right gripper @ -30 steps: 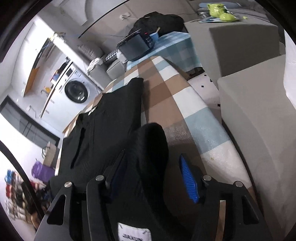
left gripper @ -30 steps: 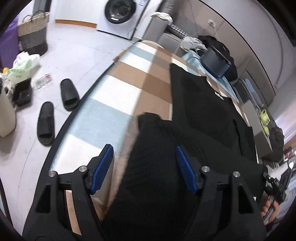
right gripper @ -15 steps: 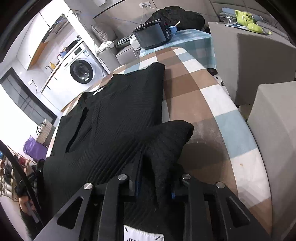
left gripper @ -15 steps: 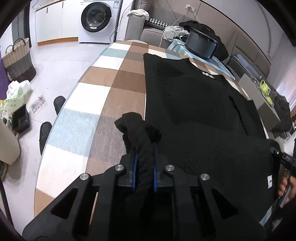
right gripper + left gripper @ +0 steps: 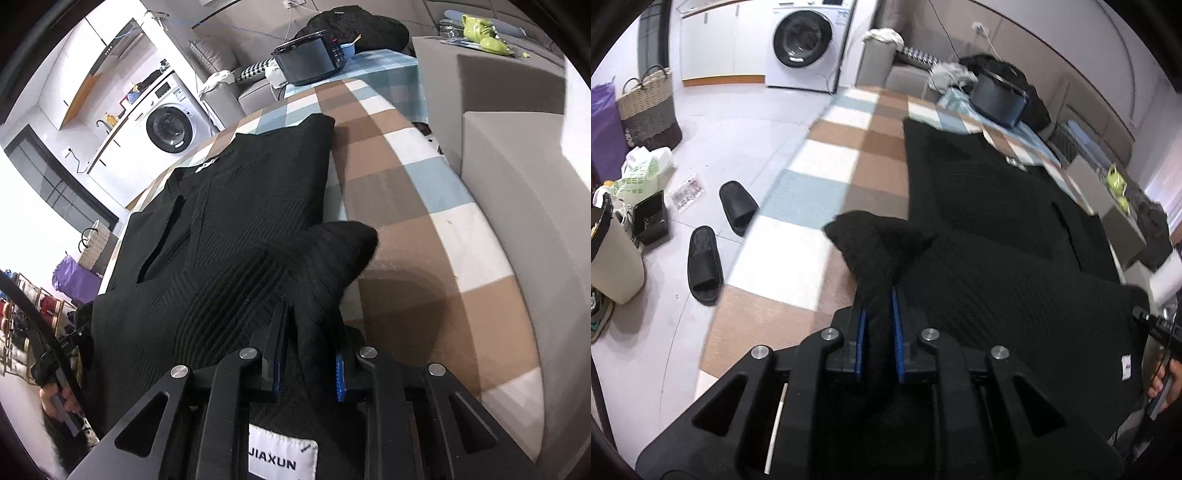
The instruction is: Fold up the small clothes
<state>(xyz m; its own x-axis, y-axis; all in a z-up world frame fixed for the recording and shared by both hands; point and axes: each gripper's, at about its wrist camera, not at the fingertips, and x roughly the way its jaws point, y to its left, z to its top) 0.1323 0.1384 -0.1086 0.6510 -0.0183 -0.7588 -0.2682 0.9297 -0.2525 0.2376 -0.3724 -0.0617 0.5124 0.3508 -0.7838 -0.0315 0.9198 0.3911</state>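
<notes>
A black knit sweater lies spread on a table under a checked brown, blue and white cloth. My left gripper is shut on the sweater's near left hem corner, and a bunch of black fabric sticks up past the blue pads. In the right wrist view the same sweater fills the middle, and my right gripper is shut on its near right hem corner. A white JIAXUN label shows on the hem between the gripper's arms. Both held corners are lifted off the checked cloth.
Left of the table the floor holds two black slippers, a woven basket, bags and a washing machine. A dark cooker stands at the table's far end. Grey upholstered blocks border the table's right side.
Both grippers closed from wide open onto the sweater's hem corners, then lifted them; the fabric now bunches above the pads. Both views shifted and rolled slightly.
</notes>
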